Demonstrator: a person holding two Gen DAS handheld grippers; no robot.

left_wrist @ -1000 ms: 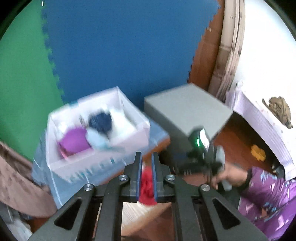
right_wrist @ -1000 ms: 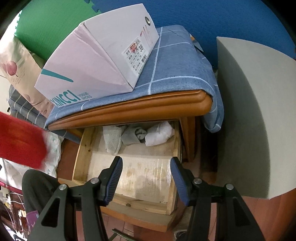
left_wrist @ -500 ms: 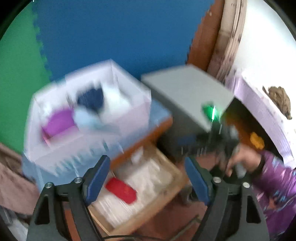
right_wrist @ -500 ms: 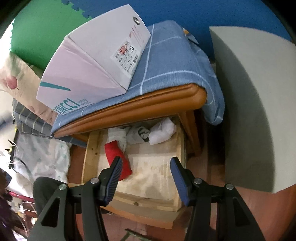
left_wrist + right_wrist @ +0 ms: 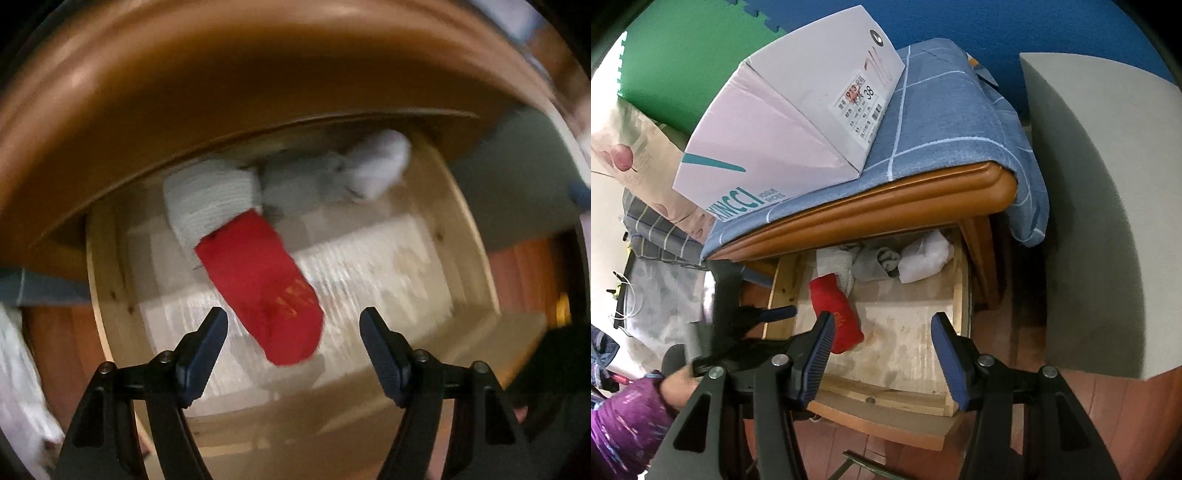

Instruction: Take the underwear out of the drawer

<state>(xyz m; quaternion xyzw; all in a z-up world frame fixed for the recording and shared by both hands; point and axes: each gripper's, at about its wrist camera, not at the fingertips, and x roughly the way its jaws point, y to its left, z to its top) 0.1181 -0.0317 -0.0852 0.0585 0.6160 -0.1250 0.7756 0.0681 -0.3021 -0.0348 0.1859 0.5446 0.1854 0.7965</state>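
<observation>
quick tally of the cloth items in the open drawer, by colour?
Red: 1, red garment, at the front left.
Grey: 2, ribbed grey piece and grey bundle, along the back.
White: 1, white bundle, at the back right.
Total: 4 in the drawer.

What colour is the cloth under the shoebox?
Blue with thin white grid lines, the cloth shows best in the right wrist view.

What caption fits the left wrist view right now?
Open left tool poised over a red fabric piece lying in the pulled-out pale wooden drawer.
</observation>
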